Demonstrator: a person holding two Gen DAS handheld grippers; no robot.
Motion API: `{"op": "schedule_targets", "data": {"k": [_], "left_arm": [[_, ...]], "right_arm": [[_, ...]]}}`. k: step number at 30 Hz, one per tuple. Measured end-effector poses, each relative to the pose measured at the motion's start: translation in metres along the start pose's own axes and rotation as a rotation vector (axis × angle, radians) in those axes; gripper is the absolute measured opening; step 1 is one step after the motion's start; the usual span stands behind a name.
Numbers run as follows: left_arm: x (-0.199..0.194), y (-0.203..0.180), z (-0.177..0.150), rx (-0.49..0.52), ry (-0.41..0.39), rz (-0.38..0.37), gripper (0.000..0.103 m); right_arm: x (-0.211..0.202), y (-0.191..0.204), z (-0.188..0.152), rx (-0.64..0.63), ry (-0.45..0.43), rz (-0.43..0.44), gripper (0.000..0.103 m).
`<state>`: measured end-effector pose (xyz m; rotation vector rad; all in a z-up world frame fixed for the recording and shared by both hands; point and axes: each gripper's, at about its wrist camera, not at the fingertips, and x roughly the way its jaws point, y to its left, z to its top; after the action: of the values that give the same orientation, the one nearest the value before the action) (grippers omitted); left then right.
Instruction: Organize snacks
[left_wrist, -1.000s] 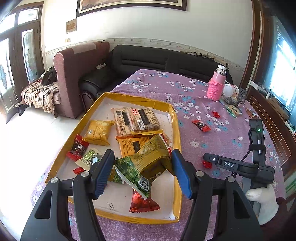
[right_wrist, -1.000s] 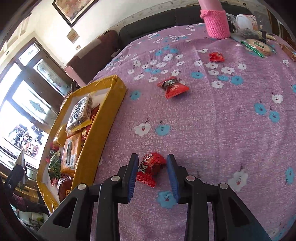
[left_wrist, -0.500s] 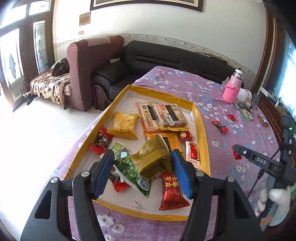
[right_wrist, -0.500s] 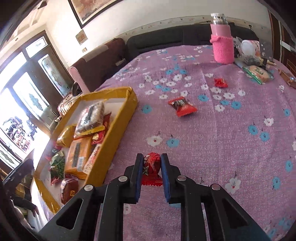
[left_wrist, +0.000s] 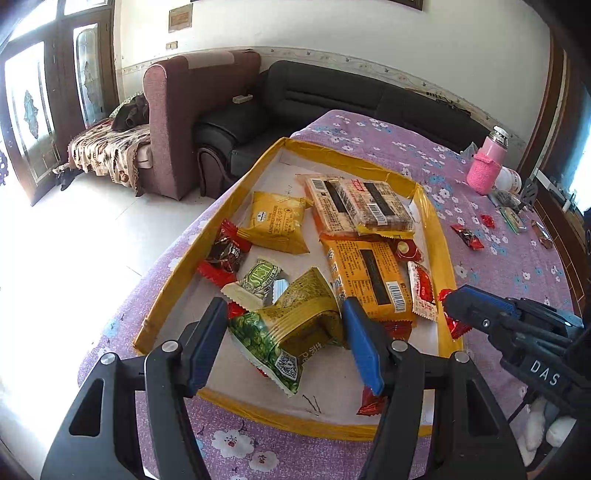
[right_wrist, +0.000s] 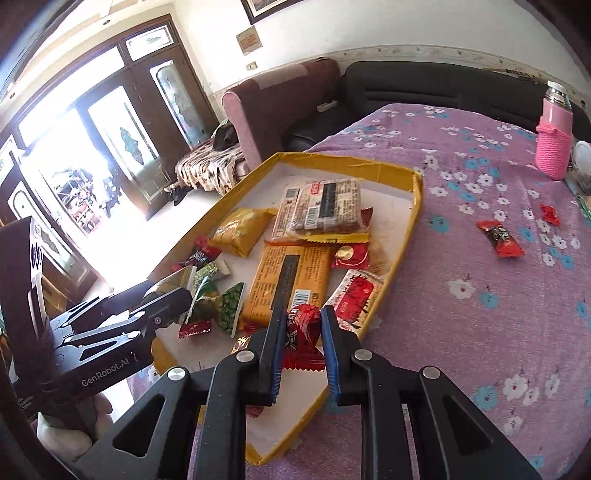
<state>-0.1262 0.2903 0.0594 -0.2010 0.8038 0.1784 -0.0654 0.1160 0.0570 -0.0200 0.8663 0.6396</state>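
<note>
1. A small red candy (right_wrist: 301, 328) was clamped between the pads of the right gripper (right_wrist: 300, 341), whose jaws had just been closing on it; it was held above the near right edge of the yellow tray (right_wrist: 416, 206).
2. A green and gold snack bag (left_wrist: 291, 332) was gripped across its puffed middle by the left gripper (left_wrist: 284, 339), above the near end of the tray.
3. Both wrappers were judged light, crinkly and slippery; the bag was judged soft and easily crushed, so a gentle hold across the body was thought best.
4. Two more red candies (right_wrist: 499, 238) were left on the purple flowered cloth (right_wrist: 480, 332), far to the right, near a pink bottle (right_wrist: 554, 147).
</note>
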Motion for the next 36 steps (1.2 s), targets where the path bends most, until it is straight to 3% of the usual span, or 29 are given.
{"op": "schedule_targets", "data": {"k": [9, 18, 25, 36], "left_arm": [[0.010, 0.008, 0.001, -0.032, 0.037, -0.007, 0.067], [-0.003, 0.000, 0.005, -0.020, 0.011, -0.021, 0.067], [-0.032, -0.004, 0.012, -0.016, -0.075, 0.004, 0.067], [-0.095, -0.015, 0.030, -0.029, -0.241, 0.124, 0.071]], "right_arm": [[0.025, 0.008, -0.008, -0.020, 0.058, -0.014, 0.023], [0.016, 0.009, -0.006, -0.010, 0.019, -0.008, 0.032], [-0.010, 0.003, -0.008, 0.042, -0.056, -0.002, 0.037], [-0.040, -0.002, -0.011, 0.068, -0.142, 0.037, 0.045]]}}
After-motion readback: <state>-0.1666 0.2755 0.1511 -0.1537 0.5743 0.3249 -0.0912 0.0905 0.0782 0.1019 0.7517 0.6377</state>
